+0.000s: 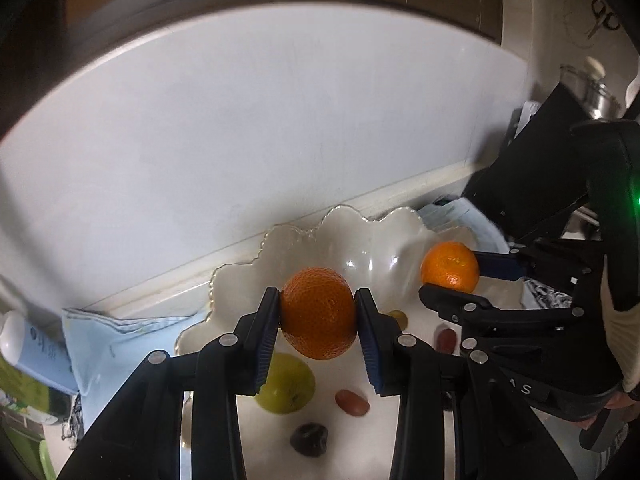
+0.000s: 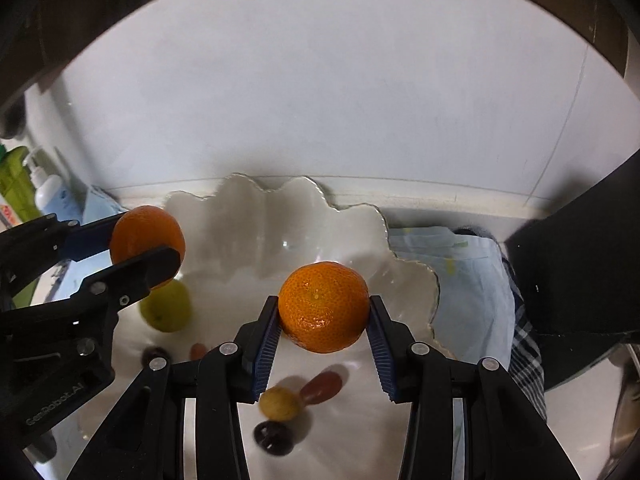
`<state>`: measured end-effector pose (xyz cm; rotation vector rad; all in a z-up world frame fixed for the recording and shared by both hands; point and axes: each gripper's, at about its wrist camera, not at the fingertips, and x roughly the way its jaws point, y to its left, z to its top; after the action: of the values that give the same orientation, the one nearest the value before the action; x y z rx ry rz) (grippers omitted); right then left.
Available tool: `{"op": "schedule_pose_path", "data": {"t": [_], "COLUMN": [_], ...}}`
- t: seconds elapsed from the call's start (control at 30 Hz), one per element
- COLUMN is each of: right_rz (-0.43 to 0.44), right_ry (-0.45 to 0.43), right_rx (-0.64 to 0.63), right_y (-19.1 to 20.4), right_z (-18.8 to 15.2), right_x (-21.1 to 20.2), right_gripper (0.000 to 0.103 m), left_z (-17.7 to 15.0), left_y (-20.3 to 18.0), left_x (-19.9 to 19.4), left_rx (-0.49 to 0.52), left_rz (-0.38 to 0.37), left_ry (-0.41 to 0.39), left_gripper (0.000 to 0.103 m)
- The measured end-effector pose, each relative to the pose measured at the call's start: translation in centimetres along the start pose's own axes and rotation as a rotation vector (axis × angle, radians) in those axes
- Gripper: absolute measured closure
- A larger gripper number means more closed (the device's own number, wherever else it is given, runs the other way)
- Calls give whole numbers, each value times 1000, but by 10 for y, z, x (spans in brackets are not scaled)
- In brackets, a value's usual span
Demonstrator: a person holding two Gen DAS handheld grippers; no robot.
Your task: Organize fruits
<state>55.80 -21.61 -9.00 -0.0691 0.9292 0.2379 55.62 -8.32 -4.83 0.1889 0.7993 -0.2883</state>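
An orange, pebbly-skinned mandarin [image 1: 318, 314] is clamped between the blue ribbed pads of the left gripper [image 1: 318, 316], the jaws narrowed onto its sides. A second orange mandarin [image 2: 323, 307] is pinched in the same way by the right gripper [image 2: 324, 312]. Each fruit is carried clear of the surface, neither resting on anything.

Directly ahead of and below both grippers a white, scallop-edged glass bowl [image 1: 320, 236] is seen, standing against the pale wall on a white countertop [image 1: 352, 432]. In the left wrist view the right gripper's mandarin is held over the bowl's right-hand rim; the left one is poised over the near edge. The bowl lies forward and downward along both gripper axes, so it is judged that a short lowering would bring either fruit inside, the two hands being about equally near.

On the countertop in front of the bowl a round green fruit [image 1: 285, 384], a reddish oval fruit [image 1: 352, 402] and a dark wrinkled fruit [image 1: 309, 439] are left loose.
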Motion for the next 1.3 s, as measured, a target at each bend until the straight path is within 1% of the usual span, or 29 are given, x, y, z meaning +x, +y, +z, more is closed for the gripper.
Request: {"op": "schedule_pose_path", "data": {"t": [0.23, 0.37, 0.47, 0.5, 0.53, 0.6, 0.63, 0.73, 0.77, 0.83, 0.87, 0.97, 1.0, 1.07, 1.13, 1.17, 1.23, 1.3], "right_rz": [4, 18, 4, -1, -8, -11, -12, -20, -19, -22, -29, -50, -58, -84, -102, -108, -115, -119], "right_ry": [49, 72, 77, 80, 86, 97, 96, 74, 69, 44, 39, 18, 11, -7, -30, -46, -72, -104], "right_rx": [10, 13, -10, -14, -19, -19, -21, -24, -21, -14, -12, -14, -18, -28, -29, -26, -14, -5], "right_y": [-7, -9, -8, -7, -7, -7, -7, -7, -7, -7, -8, -6, -5, -1, 7, 9, 13, 14], "right_z": [3, 5, 7, 8, 8, 8, 8, 9, 9, 10, 9, 5, 3, -3, -10, -14, -22, -28], "right_x": [22, 27, 28, 29, 30, 31, 31, 23, 20, 11, 6, -9, -14, -26, -36, -44, -57, -68], "right_gripper": [59, 59, 58, 58, 58, 54, 49, 46, 45, 38, 37, 36, 36, 29, 27, 26, 25, 24], "left_z": [9, 10, 9, 8, 9, 10, 11, 12, 12, 12, 12, 8, 5, -1, -9, -13, -20, -30], "left_y": [0, 1, 0, 1, 1, 5, 5, 10, 10, 9, 10, 9, 7, 9, 6, 5, 3, 4], "left_x": [39, 52, 57, 57, 56, 50, 50, 38, 32, 23, 17, 0, -8, -21, -36, -45, -59, -77], "left_rx": [3, 1, 0, -7, -13, -30, -37, -55, -54, -51, -50, -45, -41, -39, -24, -16, -7, -9], "left_rz": [-8, -9, 0, 8, 19, 51, 57, 67, 81, 105, 118, 163, 185, 215, 254, 271, 281, 286], "left_ry": [107, 152, 179, 187, 184, 160, 157, 148, 142, 128, 118, 94, 82, 62, 34, 15, -12, -46], "left_gripper": [65, 65, 64, 60, 50, 43, 41, 36, 36, 32, 31, 26, 23, 19, 13, 12, 7, 5]}}
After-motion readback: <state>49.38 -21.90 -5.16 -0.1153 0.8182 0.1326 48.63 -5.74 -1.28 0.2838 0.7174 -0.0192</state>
